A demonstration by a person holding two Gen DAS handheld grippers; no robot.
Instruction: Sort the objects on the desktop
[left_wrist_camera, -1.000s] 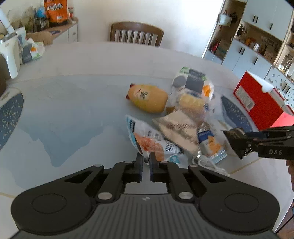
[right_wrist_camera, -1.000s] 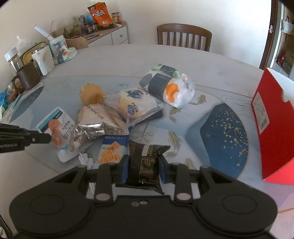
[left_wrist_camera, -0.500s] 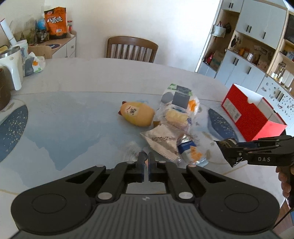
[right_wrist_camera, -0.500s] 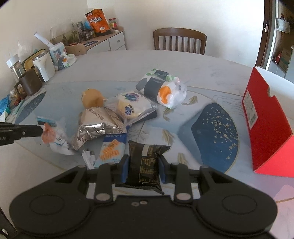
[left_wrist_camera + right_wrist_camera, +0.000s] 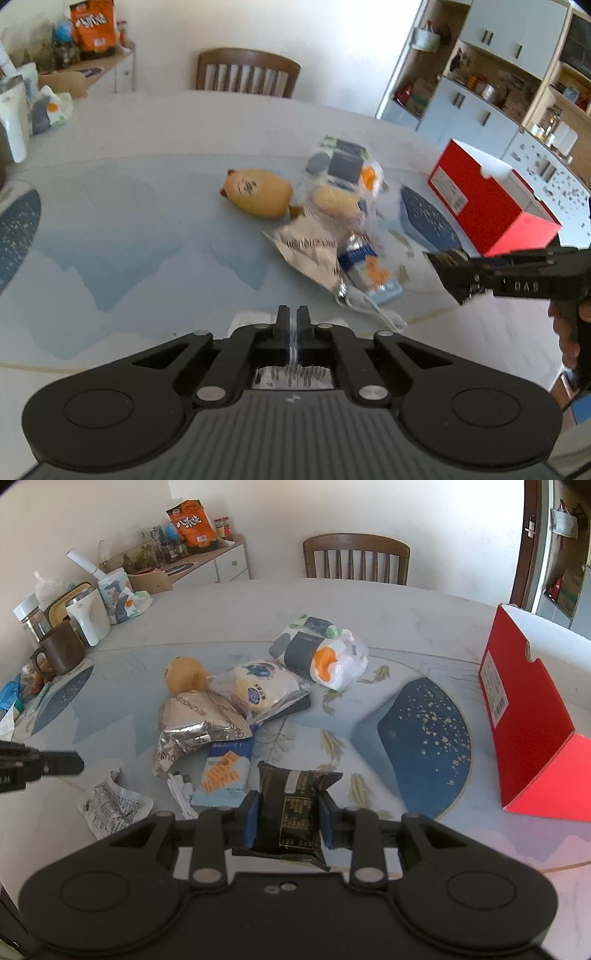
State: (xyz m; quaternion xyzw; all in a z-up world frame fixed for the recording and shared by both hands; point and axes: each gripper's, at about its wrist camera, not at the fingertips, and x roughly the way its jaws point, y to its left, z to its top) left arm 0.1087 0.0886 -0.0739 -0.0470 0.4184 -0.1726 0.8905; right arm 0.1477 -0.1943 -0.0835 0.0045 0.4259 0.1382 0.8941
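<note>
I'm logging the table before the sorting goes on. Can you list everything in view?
dark snack packet: 1, black, in right hand-held gripper
white printed packet: 1, hanging from left hand-held gripper
silver foil bag: 1, mid-pile
blue biscuit packet: 1, near edge
yellow toy: 1, left of pile
bun packet: 1, clear
tissue pack: 1, behind
red box: 1, right
left hand-held gripper: shut
right hand-held gripper: gripping

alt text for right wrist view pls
The right hand-held gripper holds a black packet above a round table. Snack packs lie in a pile ahead, with a red box on the right.
</note>
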